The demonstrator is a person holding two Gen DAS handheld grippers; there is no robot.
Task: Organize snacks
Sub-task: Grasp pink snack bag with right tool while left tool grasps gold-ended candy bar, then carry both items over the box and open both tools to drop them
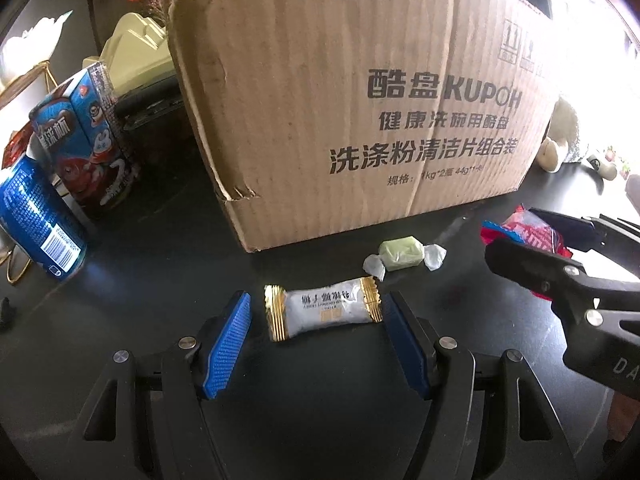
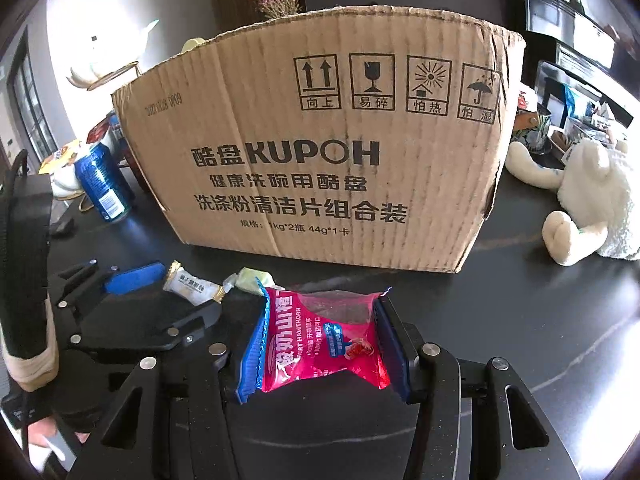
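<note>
My right gripper [image 2: 320, 344] is squeezing a pink snack packet [image 2: 320, 344]. Both blue pads press on its side seams, so it is held tight. I think the packet is light and puffy, with thin crinkly plastic. It could slip if I let the squeeze go loose, and I should not crush it hard or the air pillow may pop.

My left gripper [image 1: 316, 336] is open. A small white candy [image 1: 324, 312] with gold ends lies on the dark tabletop [image 1: 160, 264] between the two pads. The right pad looks like it just touches one gold end, and the left pad has a small gap. The candy is tiny, light and a bit slippery. I think the best hold is across its fat middle, not on the thin twisted ends, which would bend and slide.

A green candy [image 1: 402, 256] in clear wrap sits just behind it, near the bottom edge of the big cardboard box [image 1: 360, 100]. The box stands in the middle of the tabletop, and I think the snacks go in there.
</note>
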